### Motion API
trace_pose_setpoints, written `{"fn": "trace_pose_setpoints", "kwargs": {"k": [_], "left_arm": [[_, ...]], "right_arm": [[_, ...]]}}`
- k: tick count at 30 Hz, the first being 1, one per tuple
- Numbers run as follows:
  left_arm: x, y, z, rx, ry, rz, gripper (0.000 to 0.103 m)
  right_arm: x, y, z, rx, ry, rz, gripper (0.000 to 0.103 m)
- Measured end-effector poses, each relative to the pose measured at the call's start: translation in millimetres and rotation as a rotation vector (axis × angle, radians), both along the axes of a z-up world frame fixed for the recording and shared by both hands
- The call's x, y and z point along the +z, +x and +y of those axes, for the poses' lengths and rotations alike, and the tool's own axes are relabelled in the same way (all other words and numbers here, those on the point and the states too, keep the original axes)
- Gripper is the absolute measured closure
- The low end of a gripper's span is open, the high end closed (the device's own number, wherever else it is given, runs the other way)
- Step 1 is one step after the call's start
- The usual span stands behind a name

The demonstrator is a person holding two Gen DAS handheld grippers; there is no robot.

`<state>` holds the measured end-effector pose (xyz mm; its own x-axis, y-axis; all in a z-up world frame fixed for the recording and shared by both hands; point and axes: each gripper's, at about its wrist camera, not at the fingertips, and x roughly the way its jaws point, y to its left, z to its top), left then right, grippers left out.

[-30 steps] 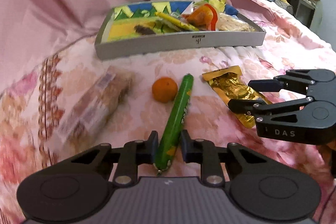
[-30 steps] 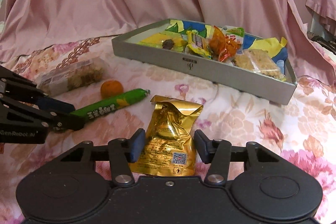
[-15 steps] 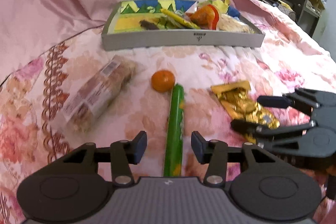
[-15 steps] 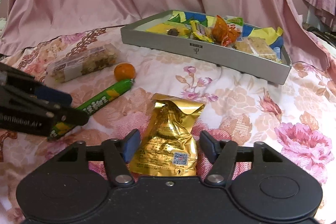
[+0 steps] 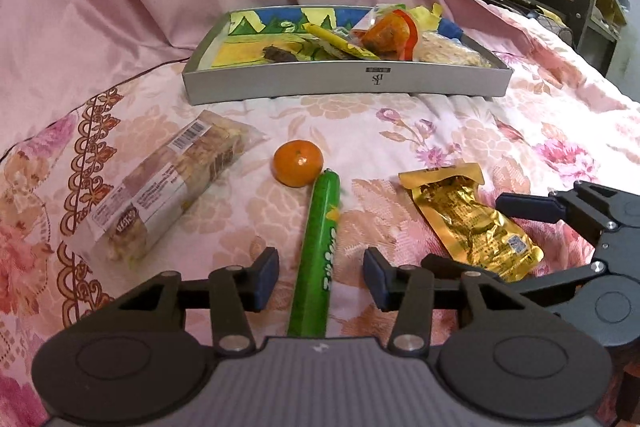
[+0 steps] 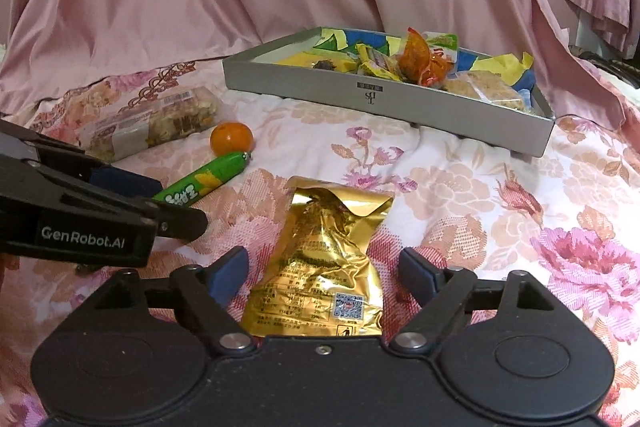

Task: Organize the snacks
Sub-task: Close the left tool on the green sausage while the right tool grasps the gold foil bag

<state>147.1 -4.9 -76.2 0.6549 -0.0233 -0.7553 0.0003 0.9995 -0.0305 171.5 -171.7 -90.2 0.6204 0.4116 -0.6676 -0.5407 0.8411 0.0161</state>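
Straddling the green sausage stick [image 5: 318,251], the left gripper [image 5: 320,281] has its jaws apart, having just been opening, with a clear gap on both sides of the stick; nothing is gripped. Right gripper [image 6: 322,277] likewise: jaws wide, having just been opening, with the gold foil pouch [image 6: 326,267] lying flat between them, pads off it.

Both snacks rest on the floral bedspread [image 6: 560,227]. Just past the tip of the sausage stick sits a small orange [image 5: 298,163], touching or nearly so. Left of that, a clear-wrapped nut bar [image 5: 168,187]. Farther back, the grey tray [image 5: 344,83] already holds several wrapped snacks, piled toward its right end.

Judged: four items not yet in the tray.

Risks from here:
- The two grippers sit close; closing or lifting together could knock one against the other.
- The foil pouch is slick and crumpled; a pinch near its edge may slip or only catch a fold.
- The stick is round; an off-centre squeeze could roll it into the orange and set that rolling on soft bedding.
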Motion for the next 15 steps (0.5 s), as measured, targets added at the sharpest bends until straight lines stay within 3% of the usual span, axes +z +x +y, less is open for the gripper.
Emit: {"fn": "trace_pose_setpoints", "kwargs": {"k": [4,8,15], "left_arm": [[0.5,-3.2,1.0,0.000,-0.023,-0.001,0.053],[1.3,-10.3,-0.5,-0.008,-0.024,0.002,0.063],[2.4,-20.7,-3.3,0.002,-0.019,0.025,0.082]], "right_arm": [[0.0,-1.8,-0.1,-0.009,-0.008,0.003,0.018],[0.7,-5.7,0.6,-0.017,-0.020,0.004,0.021],[3.7,-14.1,2.0,-0.016,-0.026,0.013,0.039]]}}
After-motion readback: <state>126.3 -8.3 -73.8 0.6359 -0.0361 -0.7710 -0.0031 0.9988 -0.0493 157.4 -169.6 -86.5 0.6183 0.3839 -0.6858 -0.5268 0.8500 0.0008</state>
